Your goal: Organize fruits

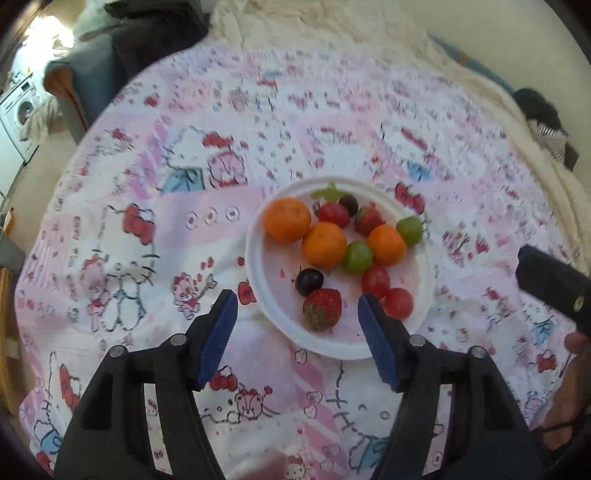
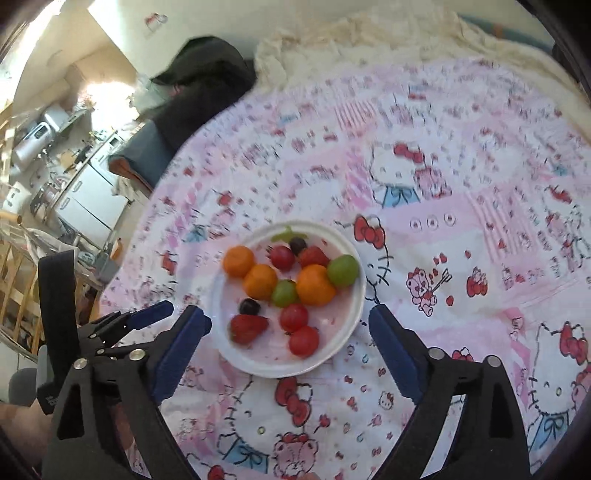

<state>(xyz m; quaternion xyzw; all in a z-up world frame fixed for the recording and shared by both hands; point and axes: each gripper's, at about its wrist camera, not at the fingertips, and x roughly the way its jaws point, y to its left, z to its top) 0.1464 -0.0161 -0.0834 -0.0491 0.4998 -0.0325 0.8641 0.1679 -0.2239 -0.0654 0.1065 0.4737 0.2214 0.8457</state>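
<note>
A white plate [image 1: 258, 258] lies on a pink cartoon-print cloth and holds three oranges [image 1: 324, 244], green grapes [image 1: 357, 257], dark grapes [image 1: 309, 281], red cherry tomatoes [image 1: 375, 279] and strawberries [image 1: 322, 309]. My left gripper [image 1: 297, 304] is open and empty, hovering over the plate's near edge with the near strawberry between its blue pads. In the right wrist view the same plate [image 2: 354, 310] sits ahead. My right gripper [image 2: 290, 319] is open and empty, its pads either side of the plate's near half.
The cloth [image 1: 147, 258] covers a round table with a cream blanket [image 1: 332, 29] at the far side. A dark chair with clothing [image 2: 199, 92] stands beyond the table's left. The left gripper [image 2: 147, 314] shows at the left in the right wrist view.
</note>
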